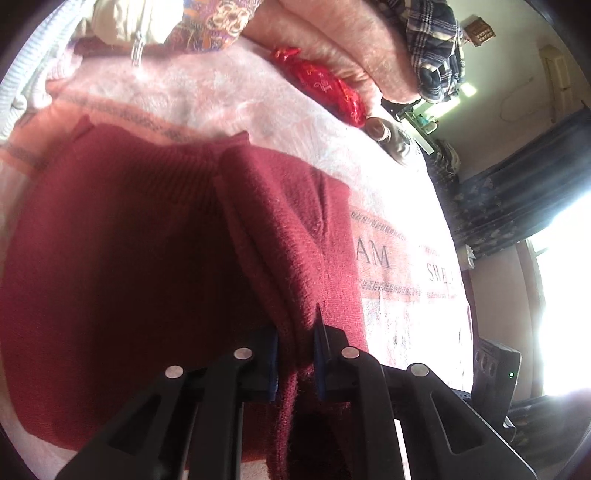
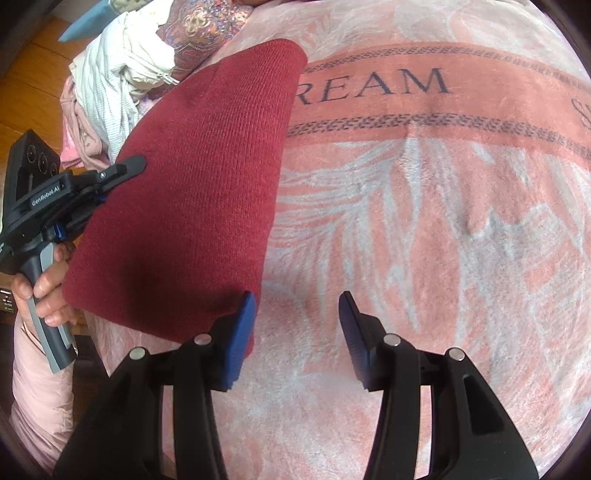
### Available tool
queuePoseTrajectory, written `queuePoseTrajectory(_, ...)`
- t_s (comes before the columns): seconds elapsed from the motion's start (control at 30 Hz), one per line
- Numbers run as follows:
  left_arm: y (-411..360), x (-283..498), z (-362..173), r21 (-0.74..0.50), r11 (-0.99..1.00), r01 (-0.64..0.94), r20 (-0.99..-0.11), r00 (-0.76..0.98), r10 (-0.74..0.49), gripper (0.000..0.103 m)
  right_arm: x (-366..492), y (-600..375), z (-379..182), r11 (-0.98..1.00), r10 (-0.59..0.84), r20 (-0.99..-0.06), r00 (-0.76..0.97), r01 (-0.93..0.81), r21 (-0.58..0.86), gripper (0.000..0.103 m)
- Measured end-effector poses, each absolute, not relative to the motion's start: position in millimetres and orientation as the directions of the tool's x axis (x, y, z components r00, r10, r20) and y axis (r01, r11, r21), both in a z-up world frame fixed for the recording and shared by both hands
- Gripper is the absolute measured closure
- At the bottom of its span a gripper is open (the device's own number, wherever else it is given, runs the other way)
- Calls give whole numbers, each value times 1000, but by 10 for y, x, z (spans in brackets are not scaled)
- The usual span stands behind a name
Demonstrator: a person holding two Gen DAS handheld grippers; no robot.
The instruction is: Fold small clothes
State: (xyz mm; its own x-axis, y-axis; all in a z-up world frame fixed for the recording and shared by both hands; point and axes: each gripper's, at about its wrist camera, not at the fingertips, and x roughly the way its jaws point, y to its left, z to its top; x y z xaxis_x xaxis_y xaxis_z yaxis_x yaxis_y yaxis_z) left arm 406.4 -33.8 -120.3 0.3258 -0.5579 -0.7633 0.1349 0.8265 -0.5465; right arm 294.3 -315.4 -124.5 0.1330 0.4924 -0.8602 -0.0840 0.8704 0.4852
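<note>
A dark red knitted garment (image 1: 122, 266) lies on a pink blanket (image 1: 229, 96). In the left wrist view my left gripper (image 1: 295, 358) is shut on a raised fold of the red garment, pinched between its blue pads. In the right wrist view the red garment (image 2: 207, 177) lies folded at the left. My right gripper (image 2: 297, 328) is open and empty, its left pad beside the garment's near corner. The left gripper (image 2: 99, 192) shows there, clamped on the garment's left edge.
A pile of other clothes (image 2: 122, 70) lies at the blanket's far left; it also shows in the left wrist view (image 1: 207, 22) with a plaid cloth (image 1: 436, 55) and a red pouch (image 1: 328, 88). The pink blanket (image 2: 424, 221) spreads to the right.
</note>
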Motion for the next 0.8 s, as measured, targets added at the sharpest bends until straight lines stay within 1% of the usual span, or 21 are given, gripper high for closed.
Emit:
queuePoseTrajectory(0.17, -79, 4042, -1032, -532, 836, 137, -760, 357, -542, 89, 2909, -2978, -1203, 853, 521, -844, 126, -118, 508, 55)
queuePoseTrajectory(0.37, 372, 4021, -917, -502, 858, 111, -769, 396, -502, 89, 2896, -2769, -1157, 853, 515, -850, 112, -167, 495, 55)
queuePoseTrajectory(0.53, 745, 4006, -864, -490, 867, 84, -775, 413, -478, 89, 2899, -2624, -1163, 851, 512, -854, 93, -189, 490, 55)
queuePoseTrajectory(0.8, 1109, 3991, -812, -484, 872, 71, -773, 433, -464, 89, 2914, -2417, -1179, 848, 505, -860, 69, -228, 479, 55)
